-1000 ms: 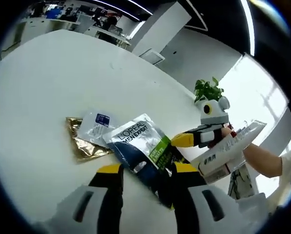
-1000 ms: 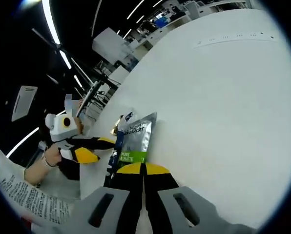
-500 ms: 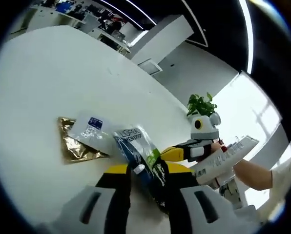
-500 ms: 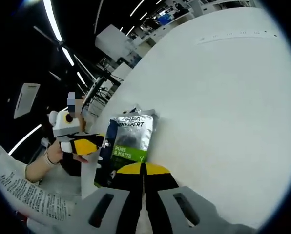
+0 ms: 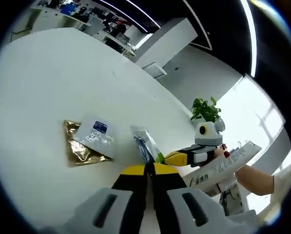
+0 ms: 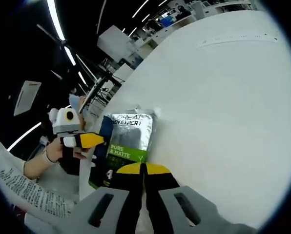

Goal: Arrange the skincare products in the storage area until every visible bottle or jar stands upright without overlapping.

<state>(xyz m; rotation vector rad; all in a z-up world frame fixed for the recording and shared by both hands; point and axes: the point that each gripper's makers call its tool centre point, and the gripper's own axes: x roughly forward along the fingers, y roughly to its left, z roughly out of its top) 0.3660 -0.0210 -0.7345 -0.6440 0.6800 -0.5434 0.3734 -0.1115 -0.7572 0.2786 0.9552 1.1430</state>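
White tabletop (image 5: 48, 83) is spread wide in an office w/ ceiling light strips and desks far behind.

Left gripper (image 5: 146, 171) is seen clenched on a sachet (image 5: 144, 146), yellow tips pressed together w/ the pack pinched between them. In left gripper view the sachet is seen edge-on, standing up thin from the tips. In right gripper view the same sachet (image 6: 126, 141) is shown face-on: silver top panel w/ dark print, green band below, dark blue side strip; held upright off the table, left gripper (image 6: 89, 140) at its left edge.

Right gripper (image 6: 143, 168) is closed, yellow tips touching, nothing seen between them; sachet sits just past the tips. A printed white tube (image 5: 223, 168) is seen by the right gripper (image 5: 177, 157) in left gripper view; grip on it can't be told.

A gold packet (image 5: 79, 148) lies flat on the table, partly overlapped by a white packet (image 5: 94, 136) w/ blue label, both left of the held sachet, near but apart.

Table is bare on far side, lots of open room; far edge is seen towards the desks. A potted plant (image 5: 206, 108) is seen beyond the table.
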